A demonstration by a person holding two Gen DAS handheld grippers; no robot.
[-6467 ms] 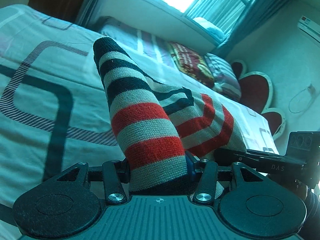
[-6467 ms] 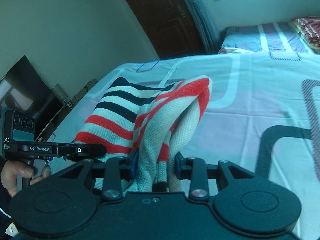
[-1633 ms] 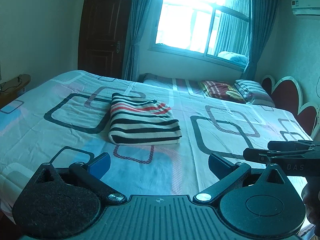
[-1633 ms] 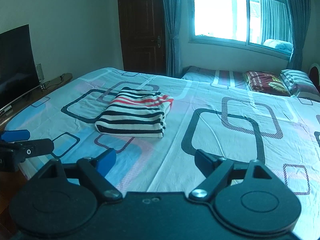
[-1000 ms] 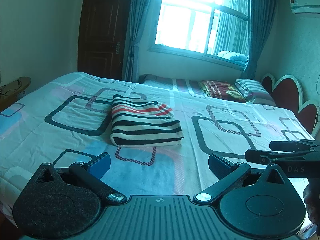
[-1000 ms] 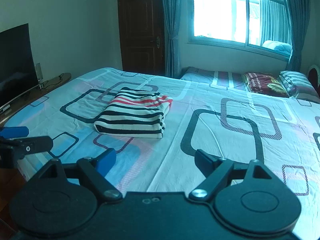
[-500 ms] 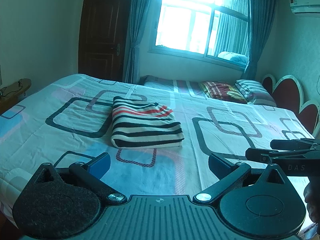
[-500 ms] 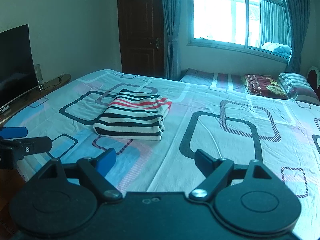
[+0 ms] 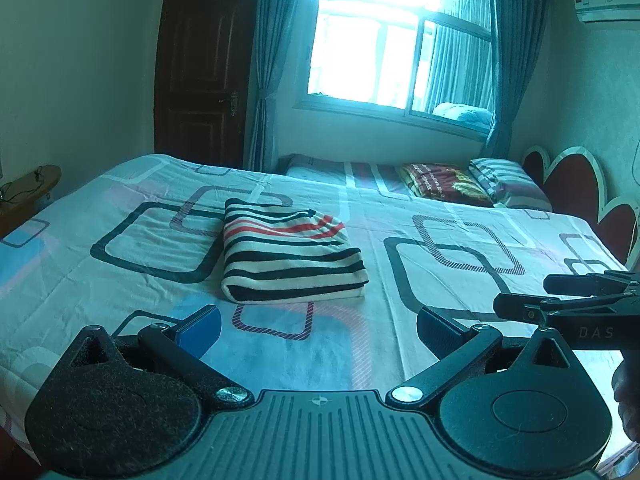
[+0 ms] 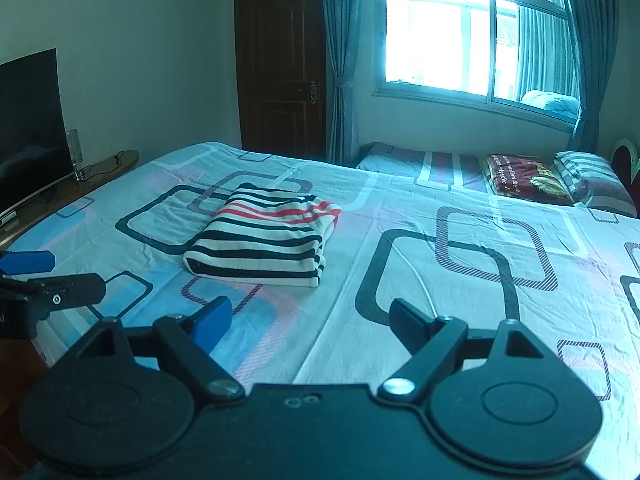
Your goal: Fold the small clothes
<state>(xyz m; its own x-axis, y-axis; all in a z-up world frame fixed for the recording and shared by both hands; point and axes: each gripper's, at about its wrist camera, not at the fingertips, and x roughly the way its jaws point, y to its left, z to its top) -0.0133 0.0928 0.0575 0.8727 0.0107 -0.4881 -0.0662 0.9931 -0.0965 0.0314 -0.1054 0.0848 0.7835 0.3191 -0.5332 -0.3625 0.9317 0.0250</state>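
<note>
Striped sweater [image 9: 288, 252] folded — flat on bed [image 9: 440, 224].

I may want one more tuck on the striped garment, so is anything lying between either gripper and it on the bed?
Nothing visible does. The folded striped garment lies alone on the bedsheet, with only bare sheet between it and the open left gripper and open right gripper.
</note>
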